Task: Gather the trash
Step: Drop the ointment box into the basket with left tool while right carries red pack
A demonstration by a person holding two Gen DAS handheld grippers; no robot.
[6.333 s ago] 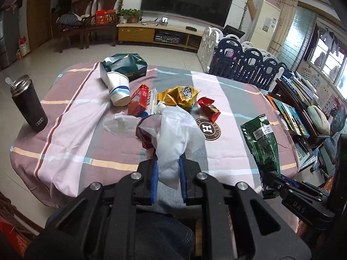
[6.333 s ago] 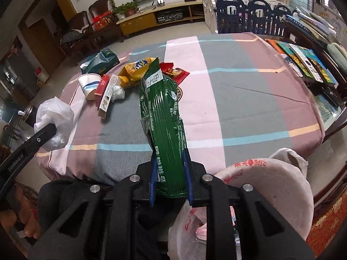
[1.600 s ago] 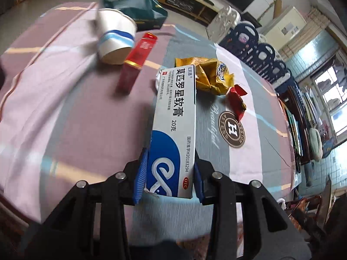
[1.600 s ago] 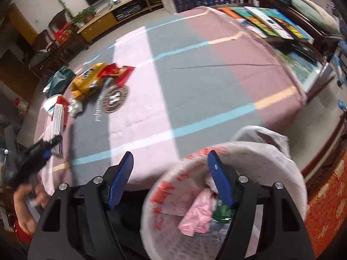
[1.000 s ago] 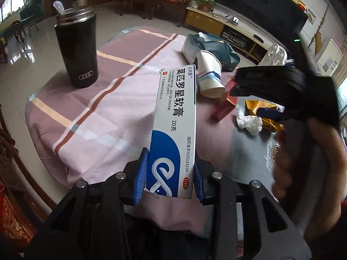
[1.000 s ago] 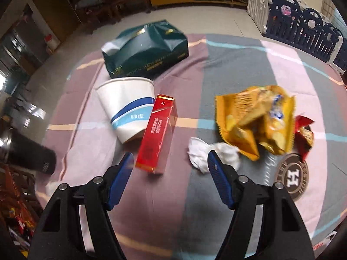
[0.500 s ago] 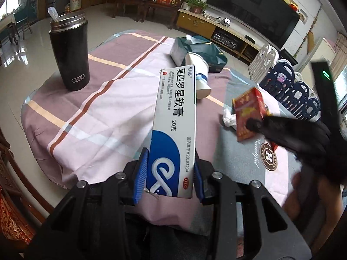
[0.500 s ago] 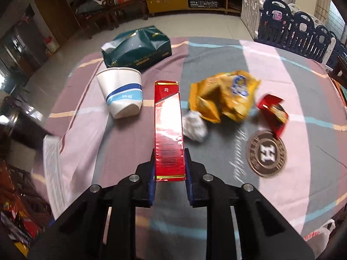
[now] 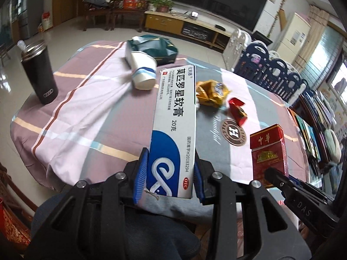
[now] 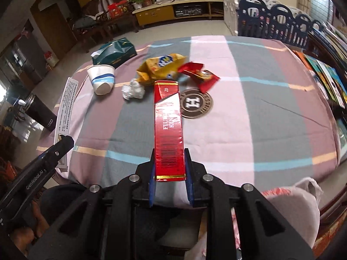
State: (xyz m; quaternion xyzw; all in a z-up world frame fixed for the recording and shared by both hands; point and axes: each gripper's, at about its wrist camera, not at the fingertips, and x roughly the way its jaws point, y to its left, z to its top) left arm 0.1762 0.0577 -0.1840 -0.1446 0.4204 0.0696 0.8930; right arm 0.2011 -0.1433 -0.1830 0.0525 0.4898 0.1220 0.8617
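Above the table (image 10: 271, 130), the right tool (image 10: 169, 186) now clamps the red box (image 10: 169, 130); the left tool (image 9: 169, 179) still clamps the ointment box (image 9: 175, 119).

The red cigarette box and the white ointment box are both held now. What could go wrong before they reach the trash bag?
The right gripper pinches the red cigarette box only at its near end, so it might tilt or slip. The left gripper holds the white ointment box likewise. The trash bag sits low at the right, and its opening is mostly hidden, so a drop could miss it.

ointment box (image 9: 173, 127) reads "莫匹罗星软膏 20克", cigarette pack (image 10: 168, 130) "20", coaster (image 10: 196, 103) "h"
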